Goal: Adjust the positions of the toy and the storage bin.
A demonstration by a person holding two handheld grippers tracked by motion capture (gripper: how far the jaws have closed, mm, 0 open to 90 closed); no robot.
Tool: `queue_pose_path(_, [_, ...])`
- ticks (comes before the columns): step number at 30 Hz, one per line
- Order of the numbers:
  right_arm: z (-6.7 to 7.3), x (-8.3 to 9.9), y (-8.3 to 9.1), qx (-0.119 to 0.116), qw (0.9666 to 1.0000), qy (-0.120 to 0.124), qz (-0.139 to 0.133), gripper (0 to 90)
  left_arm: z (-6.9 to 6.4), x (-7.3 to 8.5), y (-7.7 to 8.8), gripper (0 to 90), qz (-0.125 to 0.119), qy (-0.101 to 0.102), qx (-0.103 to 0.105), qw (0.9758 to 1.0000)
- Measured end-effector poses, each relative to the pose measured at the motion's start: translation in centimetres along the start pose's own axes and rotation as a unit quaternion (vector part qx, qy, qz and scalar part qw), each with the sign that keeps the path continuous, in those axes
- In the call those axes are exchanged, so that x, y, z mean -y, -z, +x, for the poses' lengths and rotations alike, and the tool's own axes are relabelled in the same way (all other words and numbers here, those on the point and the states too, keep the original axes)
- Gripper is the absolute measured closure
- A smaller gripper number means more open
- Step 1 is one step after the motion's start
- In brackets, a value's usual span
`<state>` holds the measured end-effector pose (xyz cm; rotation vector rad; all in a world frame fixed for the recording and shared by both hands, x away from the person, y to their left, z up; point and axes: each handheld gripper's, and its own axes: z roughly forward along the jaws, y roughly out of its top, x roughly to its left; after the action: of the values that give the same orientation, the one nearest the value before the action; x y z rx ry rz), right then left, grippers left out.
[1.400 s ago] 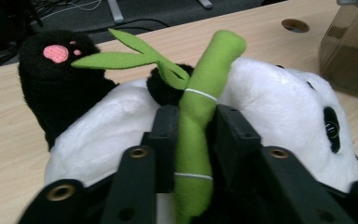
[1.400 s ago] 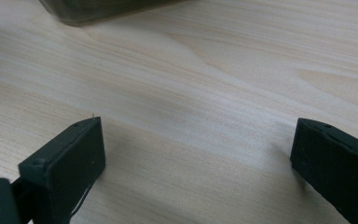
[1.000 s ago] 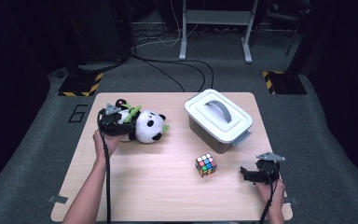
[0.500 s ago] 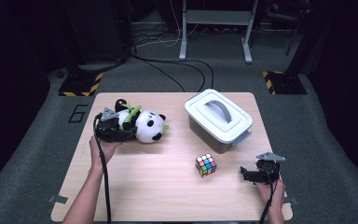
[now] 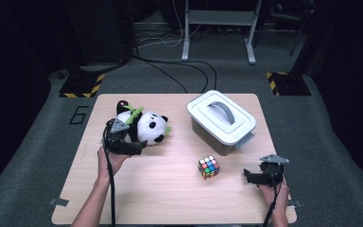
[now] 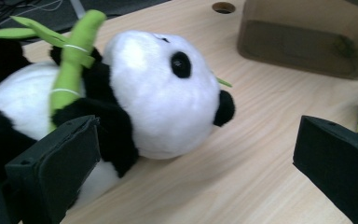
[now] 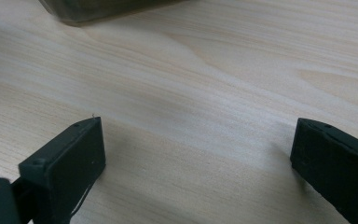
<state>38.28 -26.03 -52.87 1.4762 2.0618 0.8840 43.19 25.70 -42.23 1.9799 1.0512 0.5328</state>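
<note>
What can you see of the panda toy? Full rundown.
The panda toy is soft plush, white with black ears, eye patches and limbs, and it lies on its side on the wooden table, left of the lidded box. A green bamboo stalk with leaves is tied across its chest. The left tongs have just been opening; they stand wide, one jaw close beside its black arm, and contact cannot be told.
</note>
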Motion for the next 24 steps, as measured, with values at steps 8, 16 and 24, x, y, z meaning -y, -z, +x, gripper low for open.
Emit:
queue_pose_path(8, [0.0,0.0,0.0,0.0,1.0,0.0,0.0,2.3,-1.9,1.0,-0.9,0.0,0.009,-0.009,0.018,0.9998])
queue_pose_path(16, [0.0,0.0,0.0,0.0,1.0,0.0,0.0,2.4,-3.9,1.0,-1.8,0.0,0.006,-0.014,0.041,0.999])
queue_pose_path(24, [0.0,0.0,0.0,0.0,1.0,0.0,0.0,2.4,-6.4,1.2,-3.1,0.0,0.013,-0.03,0.074,0.9968])
